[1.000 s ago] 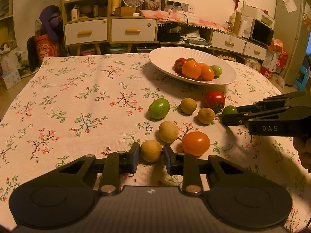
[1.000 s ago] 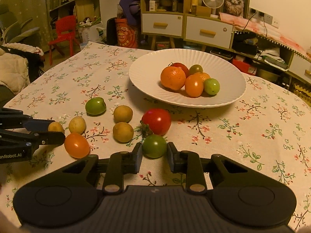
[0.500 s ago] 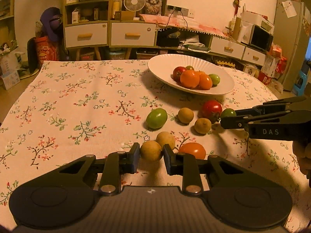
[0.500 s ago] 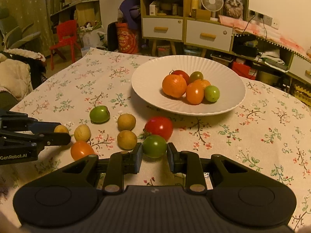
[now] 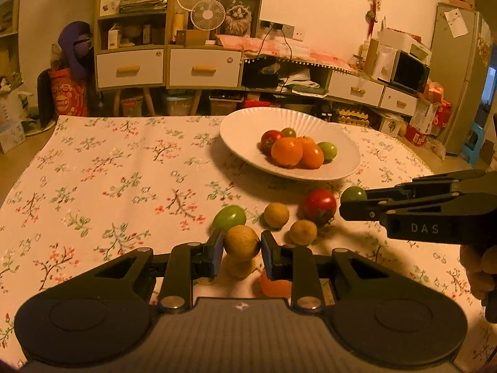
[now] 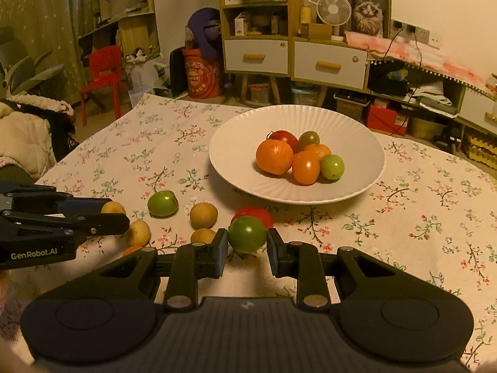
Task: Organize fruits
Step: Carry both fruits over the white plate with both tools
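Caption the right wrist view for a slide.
Right gripper holds a green tomato in its jaws, short of the white plate of fruit.

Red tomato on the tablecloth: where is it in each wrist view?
Left wrist: red tomato right of centre, just left of the right gripper.
Right wrist: red tomato at centre, mostly hidden behind the green tomato between the fingers.
Shared landmark: white plate, just beyond it.

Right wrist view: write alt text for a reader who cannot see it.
The right hand-held gripper holds a green tomato just above a floral tablecloth. Ahead, a white plate holds oranges and tomatoes, with loose fruit on the cloth before it. At left, the left hand-held gripper grips a small brown fruit.
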Available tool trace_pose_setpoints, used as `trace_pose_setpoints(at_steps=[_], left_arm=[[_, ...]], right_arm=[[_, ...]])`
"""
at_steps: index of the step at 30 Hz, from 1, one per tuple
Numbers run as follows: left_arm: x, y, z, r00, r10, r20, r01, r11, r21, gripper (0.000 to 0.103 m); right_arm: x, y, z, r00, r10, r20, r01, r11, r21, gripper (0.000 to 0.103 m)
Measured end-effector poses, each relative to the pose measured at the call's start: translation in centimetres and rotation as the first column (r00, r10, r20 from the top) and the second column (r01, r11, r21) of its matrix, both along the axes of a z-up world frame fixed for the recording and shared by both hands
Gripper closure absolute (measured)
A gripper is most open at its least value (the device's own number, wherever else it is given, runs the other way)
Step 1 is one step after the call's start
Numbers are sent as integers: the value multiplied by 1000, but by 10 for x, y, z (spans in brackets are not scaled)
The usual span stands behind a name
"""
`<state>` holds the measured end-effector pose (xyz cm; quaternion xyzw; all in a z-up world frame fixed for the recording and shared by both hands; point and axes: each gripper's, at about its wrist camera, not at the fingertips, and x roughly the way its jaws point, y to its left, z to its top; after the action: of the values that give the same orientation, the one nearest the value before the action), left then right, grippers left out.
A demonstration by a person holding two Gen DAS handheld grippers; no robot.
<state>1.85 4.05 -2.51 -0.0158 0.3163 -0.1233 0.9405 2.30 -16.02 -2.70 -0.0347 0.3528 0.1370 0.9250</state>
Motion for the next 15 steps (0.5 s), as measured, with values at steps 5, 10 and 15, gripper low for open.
trace_pose_setpoints(at_steps=[5, 10, 15], left_arm=[[4, -9, 5, 1000, -16, 10, 16, 1000, -4, 89], [12, -18, 9, 999, -32, 15, 32, 999, -11, 89], [22, -31, 14, 998, -51, 26, 51, 999, -17, 89]], right_arm=[[0, -3, 4, 1000, -5, 9, 5, 1000, 9, 79], [4, -8, 8, 1000, -18, 22, 18, 1000, 15, 79], [11, -16, 13, 999, -42, 34, 42, 999, 22, 79]])
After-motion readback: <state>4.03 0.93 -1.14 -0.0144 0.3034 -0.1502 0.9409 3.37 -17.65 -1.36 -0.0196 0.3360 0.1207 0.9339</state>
